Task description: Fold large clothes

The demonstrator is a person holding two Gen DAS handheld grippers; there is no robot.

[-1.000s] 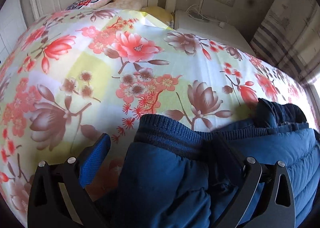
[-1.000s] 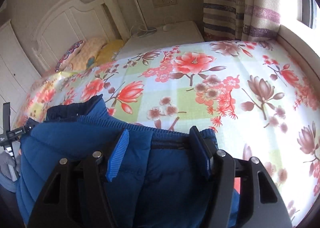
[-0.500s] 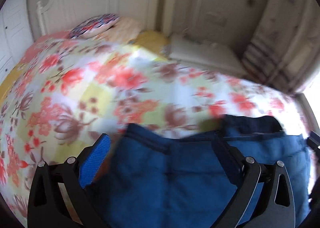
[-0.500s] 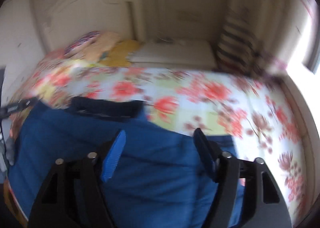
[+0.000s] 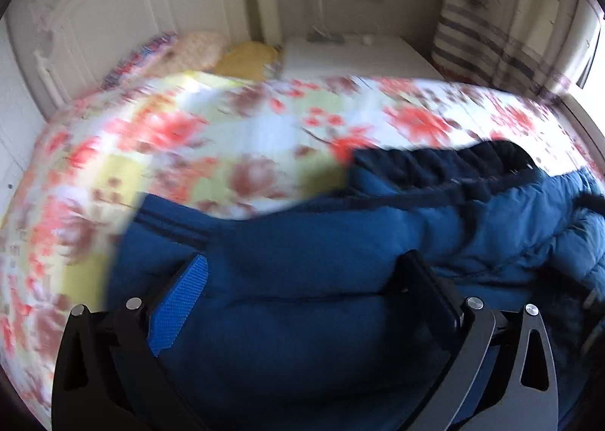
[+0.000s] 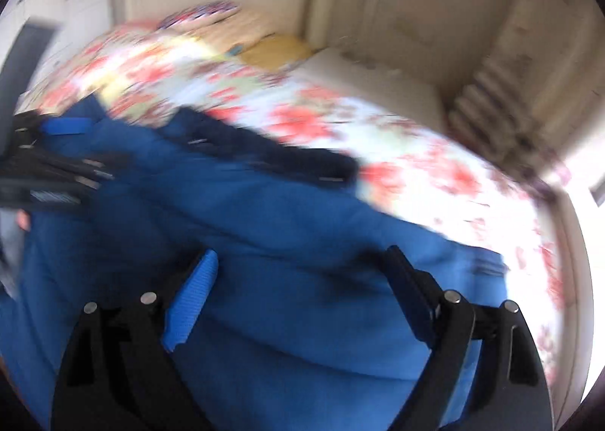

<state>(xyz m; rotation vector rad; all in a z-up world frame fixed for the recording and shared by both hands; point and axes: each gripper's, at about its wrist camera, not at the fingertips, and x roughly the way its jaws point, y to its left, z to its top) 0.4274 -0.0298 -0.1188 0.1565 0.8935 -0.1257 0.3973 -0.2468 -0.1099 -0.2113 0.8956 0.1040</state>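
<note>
Left gripper [image 5: 302, 287] pts fwd over the bed, fingers spread wide w/ puffy blue jacket [image 5: 302, 317] bulging btwn them; can't tell if pads actually pinch fabric. Right gripper [image 6: 298, 287] same pose, tilted a bit, jaws wide apart w/ jacket filling the gap, grip also unclear. Jacket lies across near edge of floral bedspread [image 5: 227, 136], dark ribbed hem [image 5: 435, 162] on the far side. Left gripper also shows at left edge of right view. Both views motion-blurred. Pillows [image 5: 211, 52] by white headboard [image 5: 132, 14].
</note>
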